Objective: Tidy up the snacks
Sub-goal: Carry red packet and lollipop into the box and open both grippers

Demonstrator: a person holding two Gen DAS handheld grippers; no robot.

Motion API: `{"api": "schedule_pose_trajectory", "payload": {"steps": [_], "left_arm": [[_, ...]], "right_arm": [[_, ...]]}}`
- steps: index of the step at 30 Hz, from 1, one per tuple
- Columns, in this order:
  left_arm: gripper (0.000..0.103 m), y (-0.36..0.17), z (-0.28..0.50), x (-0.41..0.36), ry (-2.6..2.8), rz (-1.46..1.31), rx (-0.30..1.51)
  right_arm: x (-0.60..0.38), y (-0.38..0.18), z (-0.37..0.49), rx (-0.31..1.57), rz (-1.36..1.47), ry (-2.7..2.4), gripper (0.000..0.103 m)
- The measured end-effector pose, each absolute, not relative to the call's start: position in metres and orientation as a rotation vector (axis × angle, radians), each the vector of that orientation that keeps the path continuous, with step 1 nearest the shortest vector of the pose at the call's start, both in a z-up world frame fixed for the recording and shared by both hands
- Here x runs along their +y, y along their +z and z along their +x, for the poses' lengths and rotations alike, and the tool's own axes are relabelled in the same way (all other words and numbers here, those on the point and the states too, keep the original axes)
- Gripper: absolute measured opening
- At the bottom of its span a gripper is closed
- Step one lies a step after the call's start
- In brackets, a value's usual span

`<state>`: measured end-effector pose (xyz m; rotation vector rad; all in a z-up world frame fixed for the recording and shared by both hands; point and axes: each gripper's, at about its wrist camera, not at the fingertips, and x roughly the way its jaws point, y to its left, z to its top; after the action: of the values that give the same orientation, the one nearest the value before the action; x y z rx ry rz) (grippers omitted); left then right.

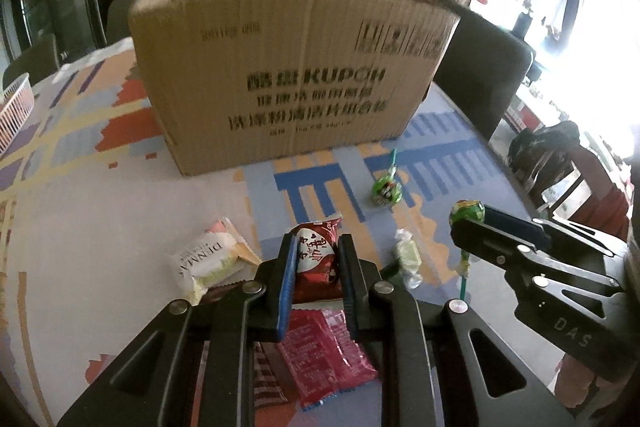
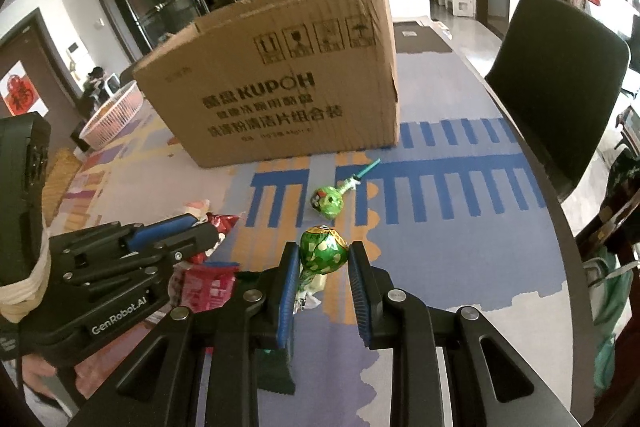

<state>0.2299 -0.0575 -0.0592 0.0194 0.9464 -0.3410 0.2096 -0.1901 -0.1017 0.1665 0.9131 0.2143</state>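
My left gripper is shut on a red-and-white snack packet and holds it above the table. My right gripper is shut on a green-wrapped lollipop; in the left wrist view it sticks out of the right gripper. A large open cardboard box stands ahead on the table, also in the right wrist view. A second green lollipop lies before the box, also in the right wrist view.
On the patterned tablecloth lie a white wafer packet, a red packet and a pale green candy. A pink basket sits at the far left. A dark chair stands at the table's right edge.
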Motion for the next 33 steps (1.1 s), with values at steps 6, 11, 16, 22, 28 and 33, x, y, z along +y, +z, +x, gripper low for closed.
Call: {"api": "schedule_pose_trajectory", "payload": {"steps": [6,11,16,22,28,33], "left_arm": [[0.021,-0.026,0.221,-0.056,-0.344,0.008,0.867],[0.021,0.002,0.215,-0.054,-0.348,0.000,0.792],[0.021,0.026,0.211,-0.051,-0.345,-0.005,0.725],[0.021,0.053,0.215,-0.048,-0.341,-0.011,0.663],[0.021,0.070,0.222,-0.044,-0.326,-0.012,0.618],[0.021,0.082,0.233,-0.042,-0.312,-0.010,0.594]], "right_arm": [[-0.190,-0.082,0.204,0.863,0.164,0.228,0.026],[-0.189,-0.062,0.200,0.813,0.160,0.247,0.026],[-0.187,-0.043,0.200,0.765,0.158,0.263,0.026],[-0.185,-0.020,0.205,0.706,0.160,0.276,0.026],[-0.181,0.004,0.215,0.648,0.156,0.280,0.026],[-0.179,0.019,0.227,0.615,0.157,0.283,0.026]]}}
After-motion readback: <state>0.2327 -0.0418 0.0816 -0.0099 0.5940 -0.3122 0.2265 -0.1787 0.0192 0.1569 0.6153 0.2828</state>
